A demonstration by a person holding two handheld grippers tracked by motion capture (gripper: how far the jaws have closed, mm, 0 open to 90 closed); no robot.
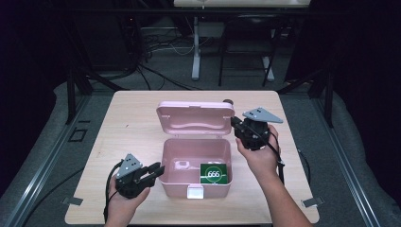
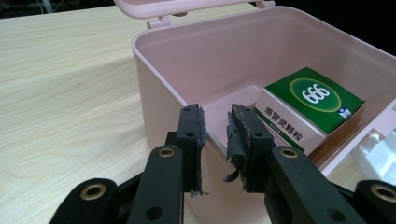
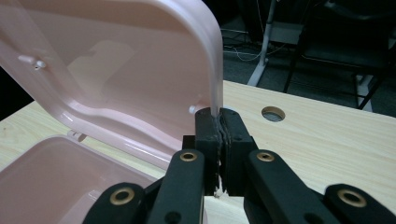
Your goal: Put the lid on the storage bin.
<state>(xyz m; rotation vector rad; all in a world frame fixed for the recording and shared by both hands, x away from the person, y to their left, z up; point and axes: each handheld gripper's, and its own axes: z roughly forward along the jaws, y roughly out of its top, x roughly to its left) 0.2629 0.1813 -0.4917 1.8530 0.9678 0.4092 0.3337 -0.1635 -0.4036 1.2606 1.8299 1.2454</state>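
The right tongs point(image 3: 219, 122) are clenched on the edge of the pink box's raised lid point(image 3: 140, 60), while the left tongs point(image 2: 215, 122) stand slightly parted astride the box wall point(image 2: 159, 84), pads not pressing it.

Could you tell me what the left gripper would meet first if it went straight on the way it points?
Probably the box: the left gripper points at its near corner, jaws either side of the rim, so the wall comes first.

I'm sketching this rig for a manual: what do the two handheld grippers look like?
Both the left gripper and right gripper are black, each topped by a grey three-cornered plate and trailing a black cable. Their fingers are black bars with brass-ringed holes and frayed dark pads. The forearms are bare, without sleeves.
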